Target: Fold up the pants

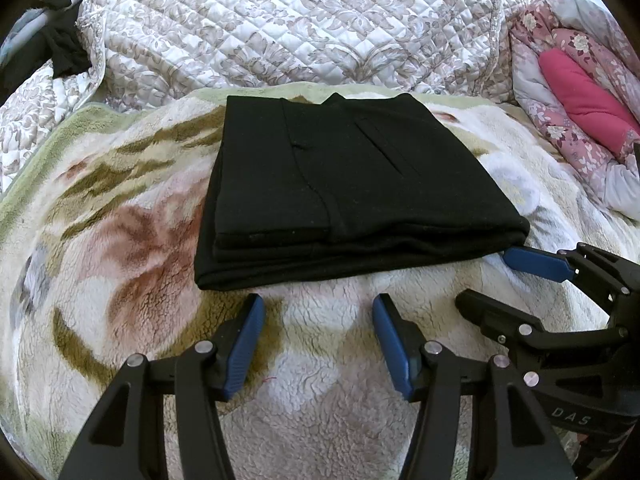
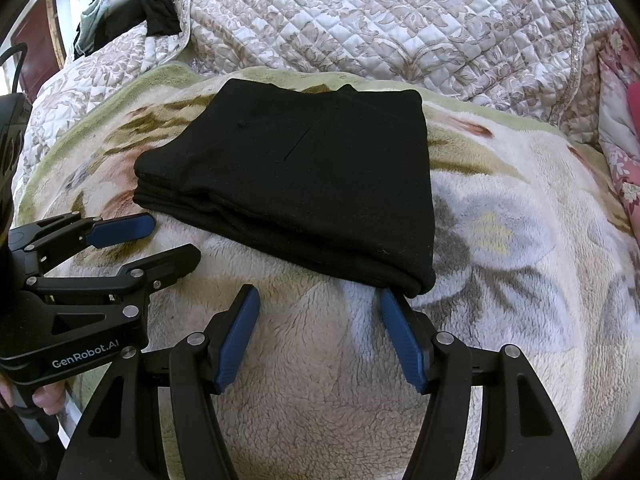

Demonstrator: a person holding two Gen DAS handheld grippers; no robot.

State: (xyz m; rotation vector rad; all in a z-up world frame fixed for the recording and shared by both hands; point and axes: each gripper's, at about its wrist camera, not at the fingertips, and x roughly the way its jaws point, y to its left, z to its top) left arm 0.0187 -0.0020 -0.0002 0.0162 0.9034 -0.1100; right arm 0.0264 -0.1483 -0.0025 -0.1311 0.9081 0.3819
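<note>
The black pants [image 1: 340, 192] lie folded into a flat stacked rectangle on the fleece blanket [image 1: 120, 280]; they also show in the right wrist view [image 2: 304, 184]. My left gripper [image 1: 318, 312] is open and empty, just short of the pants' near edge; it also shows at the left of the right wrist view [image 2: 176, 240]. My right gripper [image 2: 318, 304] is open and empty, its right fingertip beside the stack's near right corner. It also shows in the left wrist view [image 1: 484, 280], close to that corner.
A quilted floral bedspread [image 1: 300, 24] rises behind the blanket. A pink floral quilt with a magenta lining [image 1: 580, 96] lies at the right. Dark clothes [image 2: 132, 12] hang at the far left.
</note>
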